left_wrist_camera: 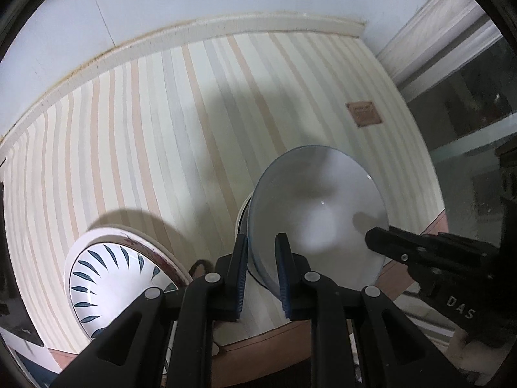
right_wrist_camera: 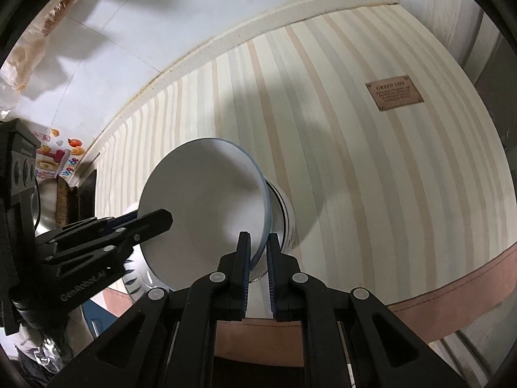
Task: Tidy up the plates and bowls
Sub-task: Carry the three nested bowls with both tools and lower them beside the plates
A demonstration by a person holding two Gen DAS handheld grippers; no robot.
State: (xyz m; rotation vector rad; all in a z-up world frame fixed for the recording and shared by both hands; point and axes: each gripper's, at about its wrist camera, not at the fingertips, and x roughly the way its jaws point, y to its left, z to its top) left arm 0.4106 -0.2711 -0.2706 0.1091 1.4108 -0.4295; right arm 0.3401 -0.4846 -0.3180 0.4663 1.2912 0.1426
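Note:
A pale grey-blue bowl (left_wrist_camera: 320, 213) is held tilted above the striped tablecloth, and it also shows in the right wrist view (right_wrist_camera: 206, 207). My left gripper (left_wrist_camera: 261, 242) is shut on its near rim. My right gripper (right_wrist_camera: 257, 241) is shut on the opposite rim; it shows in the left wrist view (left_wrist_camera: 384, 237) at the bowl's right side. Under the bowl stands a white bowl or cup (right_wrist_camera: 284, 216), partly hidden. A white bowl with blue leaf marks (left_wrist_camera: 110, 287) rests on a plate with a red pattern (left_wrist_camera: 168, 258) at lower left.
The striped tablecloth (left_wrist_camera: 168, 148) has a brown label (right_wrist_camera: 394, 92) and a brown hem (right_wrist_camera: 452, 300). A wall ledge (left_wrist_camera: 200, 32) runs behind. A glass cabinet (left_wrist_camera: 468, 113) is at the right. A metal pot (right_wrist_camera: 48, 203) and a colourful package (right_wrist_camera: 58, 158) sit at the left.

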